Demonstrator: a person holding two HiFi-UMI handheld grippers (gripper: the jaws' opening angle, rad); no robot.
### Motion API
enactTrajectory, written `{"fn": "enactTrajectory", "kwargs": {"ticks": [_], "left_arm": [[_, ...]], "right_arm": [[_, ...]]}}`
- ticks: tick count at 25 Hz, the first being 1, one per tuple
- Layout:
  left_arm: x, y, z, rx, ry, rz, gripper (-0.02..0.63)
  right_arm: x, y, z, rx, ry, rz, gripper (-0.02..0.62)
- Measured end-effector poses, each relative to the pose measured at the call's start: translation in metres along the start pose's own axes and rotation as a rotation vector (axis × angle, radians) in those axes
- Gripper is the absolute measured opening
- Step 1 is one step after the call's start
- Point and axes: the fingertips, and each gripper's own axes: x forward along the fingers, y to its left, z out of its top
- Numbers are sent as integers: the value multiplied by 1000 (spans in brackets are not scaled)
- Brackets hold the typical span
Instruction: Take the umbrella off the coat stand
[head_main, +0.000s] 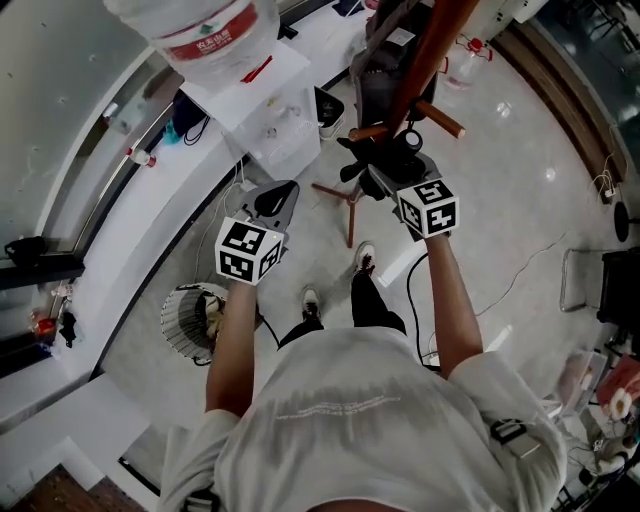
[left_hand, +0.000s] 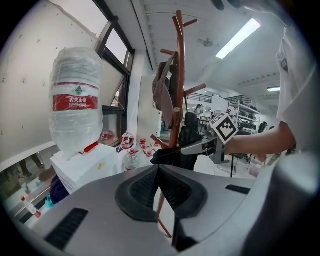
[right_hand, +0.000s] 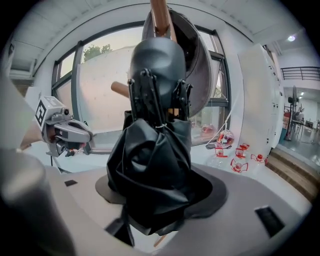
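A folded black umbrella (head_main: 390, 152) (right_hand: 155, 145) hangs against the reddish wooden coat stand (head_main: 425, 55) (left_hand: 179, 75) (right_hand: 160, 15). My right gripper (head_main: 372, 168) (right_hand: 157, 177) is shut on the umbrella's bunched fabric, which fills the space between both pads. The ribs and rounded top of the umbrella rise above the jaws, close to a stand peg. In the left gripper view the right gripper (left_hand: 167, 152) shows with the umbrella (left_hand: 186, 142) at its tip. My left gripper (head_main: 278, 197) (left_hand: 159, 170) is held lower and to the left, away from the stand, shut with nothing in it.
A white water dispenser with a big bottle (head_main: 215, 30) (left_hand: 76, 100) stands left of the stand. A grey bag (left_hand: 162, 92) (right_hand: 195, 65) hangs on the upper pegs. The stand's legs (head_main: 345, 200) spread on the floor. A round wire fan (head_main: 190, 320) and cables lie near the person's feet.
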Motion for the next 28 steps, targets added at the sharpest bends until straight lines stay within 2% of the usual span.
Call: {"fn": "enactTrajectory", "kwargs": {"ticks": [5, 15, 22, 28], "left_arm": [[-2, -11, 16, 34, -35, -47, 15], [-14, -26, 50, 72, -128, -115, 15], [-35, -36, 67, 115, -185, -158, 15], [-54, -50, 79, 183, -238, -154, 15]], "right_arm": [[-31, -2, 19, -15, -10, -41, 290], [-104, -3, 45, 52, -74, -133, 288], [-157, 12, 48, 70, -105, -229, 288], [-209, 38, 33, 87, -121, -313, 288]]}}
